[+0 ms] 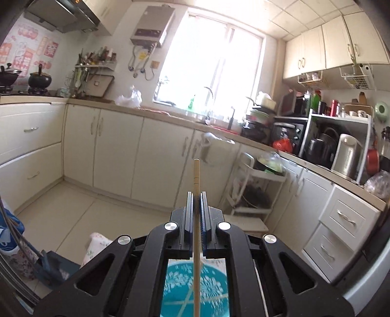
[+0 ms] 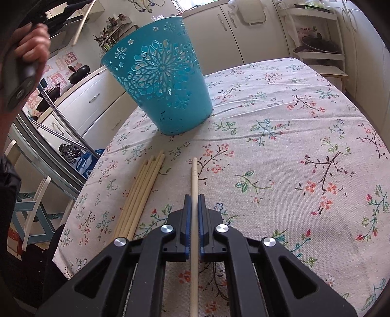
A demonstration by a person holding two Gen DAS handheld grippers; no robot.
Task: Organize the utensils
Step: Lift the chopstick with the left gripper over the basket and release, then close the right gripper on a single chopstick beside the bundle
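My left gripper (image 1: 196, 193) is shut on a pale wooden chopstick (image 1: 196, 175) and is held high, pointing across the kitchen. Below it, through the gripper frame, shows the teal basket (image 1: 195, 287). My right gripper (image 2: 194, 196) is shut on another chopstick (image 2: 194, 175), low over the floral tablecloth (image 2: 280, 136). Several loose chopsticks (image 2: 141, 192) lie on the cloth just left of it. The teal cut-out basket (image 2: 160, 73) stands upright at the far left of the table. In the right wrist view a hand (image 2: 29, 46) holds the left gripper up at top left, its chopstick (image 2: 82, 23) sticking out.
Cream cabinets (image 1: 117, 151) and a worktop run around the room. A white trolley (image 2: 316, 48) stands beyond the table's far edge. A metal chair frame (image 2: 61, 126) and a blue bag (image 2: 85, 161) sit off the table's left side. The cloth's right half holds nothing.
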